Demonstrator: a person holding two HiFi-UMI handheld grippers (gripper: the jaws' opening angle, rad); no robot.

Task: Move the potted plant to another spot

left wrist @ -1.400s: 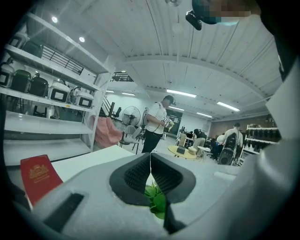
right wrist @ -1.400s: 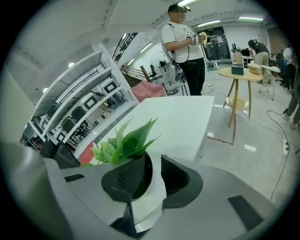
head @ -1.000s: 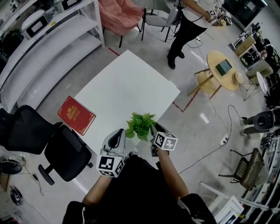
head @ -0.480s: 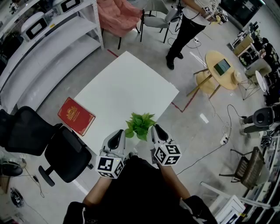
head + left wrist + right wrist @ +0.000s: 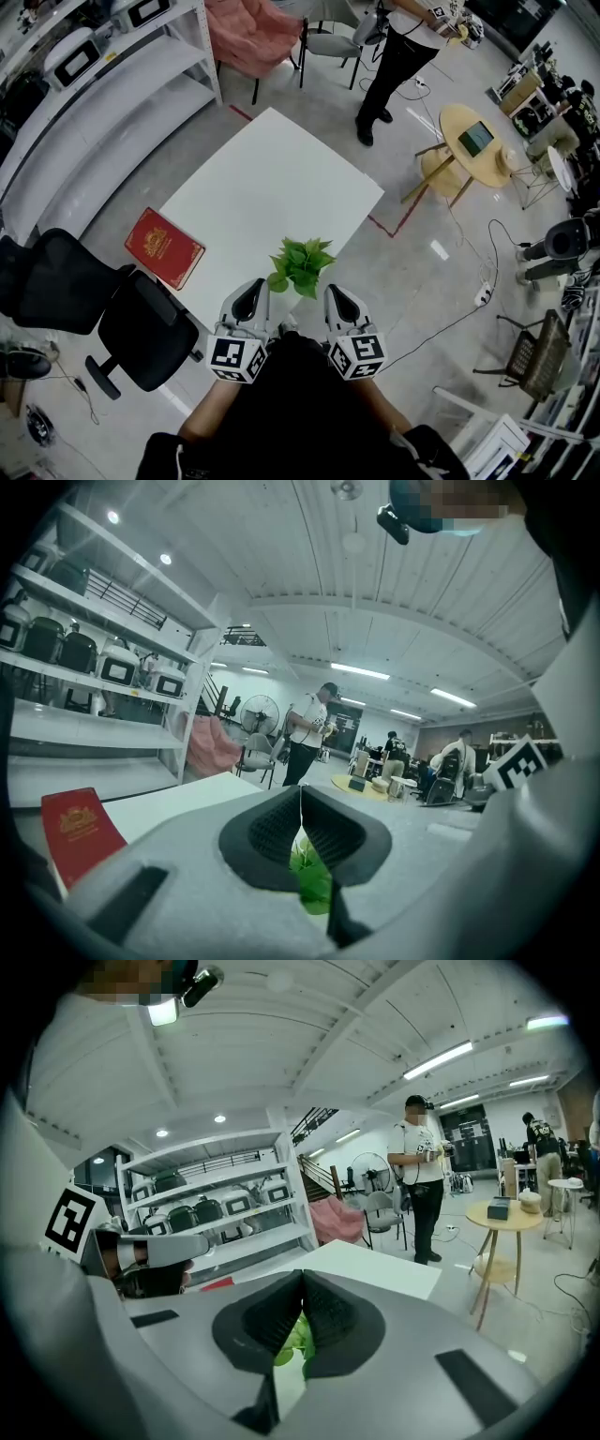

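The plant [image 5: 302, 267] stands at the near edge of the table [image 5: 272, 178], its leaves just ahead of both grippers. My left gripper [image 5: 249, 298] sits at that same edge, jaws pressed together on nothing. My right gripper [image 5: 341, 302], beside it, has just closed its jaws, also on nothing; only leaves show beyond them. I judge the plant light but top-heavy, with soft leaves that bruise easily, so the foliage is no place to grab. The pot is hidden under the leaves. I'd open wide and clamp its wall low down, keeping it upright.
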